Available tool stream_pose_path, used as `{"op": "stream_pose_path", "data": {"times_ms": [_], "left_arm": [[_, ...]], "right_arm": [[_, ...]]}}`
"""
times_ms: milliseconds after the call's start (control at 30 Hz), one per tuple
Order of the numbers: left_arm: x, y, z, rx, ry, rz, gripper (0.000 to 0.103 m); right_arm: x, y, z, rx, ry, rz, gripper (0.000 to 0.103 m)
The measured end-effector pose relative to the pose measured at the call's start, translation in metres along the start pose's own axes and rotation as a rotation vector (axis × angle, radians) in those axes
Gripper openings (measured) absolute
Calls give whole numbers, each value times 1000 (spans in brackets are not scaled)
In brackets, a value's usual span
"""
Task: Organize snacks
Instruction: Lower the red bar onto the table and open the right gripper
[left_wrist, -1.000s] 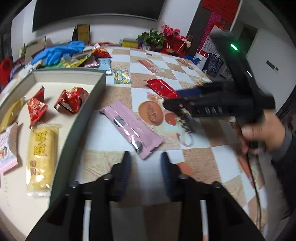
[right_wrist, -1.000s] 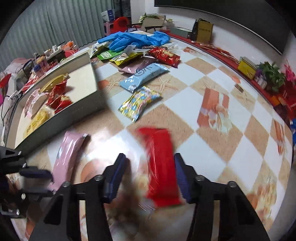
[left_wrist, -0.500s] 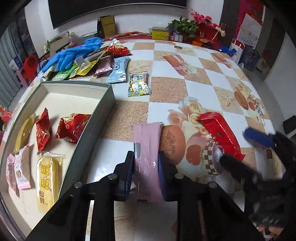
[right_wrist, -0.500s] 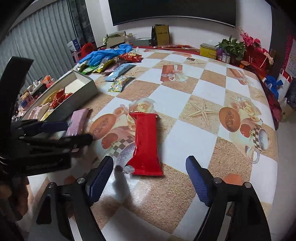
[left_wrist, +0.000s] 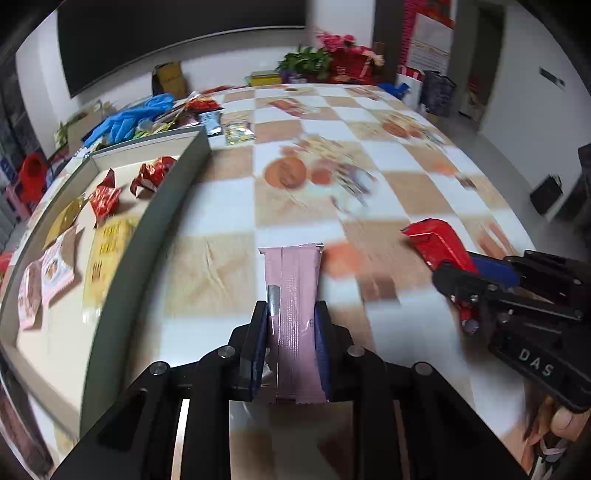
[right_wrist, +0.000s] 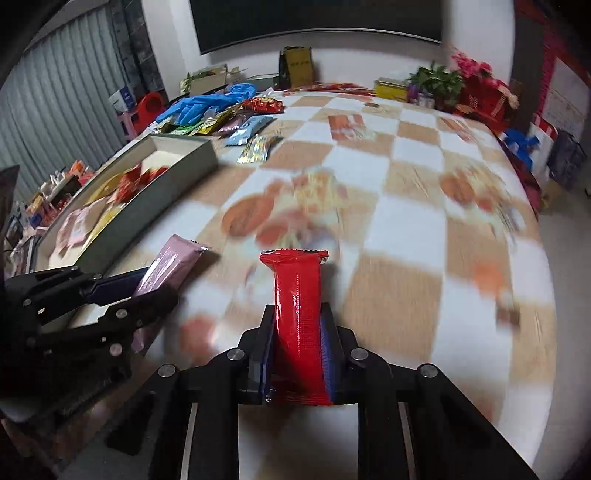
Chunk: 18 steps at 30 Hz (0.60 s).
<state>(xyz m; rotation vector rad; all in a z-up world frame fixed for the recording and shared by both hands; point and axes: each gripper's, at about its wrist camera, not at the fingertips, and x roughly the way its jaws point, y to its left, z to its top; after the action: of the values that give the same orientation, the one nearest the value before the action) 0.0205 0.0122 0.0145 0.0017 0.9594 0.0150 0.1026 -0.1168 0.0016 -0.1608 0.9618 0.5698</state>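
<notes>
Along the left edge of the table (left_wrist: 406, 192) stands a shallow grey tray (left_wrist: 173, 192) with straight walls and a pale floor. In it I see two crumpled red foil packets (left_wrist: 105, 197), a gold one, a flat yellow packet (left_wrist: 107, 251) with printed characters, and pale pink and white packets at the near end. My left gripper (left_wrist: 291, 343) is clamped on a long pink wrapper (left_wrist: 295, 295); it is matte, with a seam down the middle and a serrated end that points forward above the checkered cloth. My right gripper (right_wrist: 299, 347) is clamped on a glossy red wrapper (right_wrist: 297, 314) of the same long shape, also above the cloth, to the right of the pink one. At the far left corner lie blue gloves (right_wrist: 207, 103) beside a heap of loose shiny packets (right_wrist: 236, 122).
</notes>
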Motion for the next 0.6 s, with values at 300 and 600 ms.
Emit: {"op": "stream_pose_path", "data": {"times_ms": [300, 600], "left_arm": [[-14, -9, -24, 44, -57, -5, 26], [-12, -1, -23, 4, -52, -44, 42]], "right_arm": [[-40, 9, -52, 66, -52, -176, 23], [-32, 22, -50, -14, 20, -129, 103]]}}
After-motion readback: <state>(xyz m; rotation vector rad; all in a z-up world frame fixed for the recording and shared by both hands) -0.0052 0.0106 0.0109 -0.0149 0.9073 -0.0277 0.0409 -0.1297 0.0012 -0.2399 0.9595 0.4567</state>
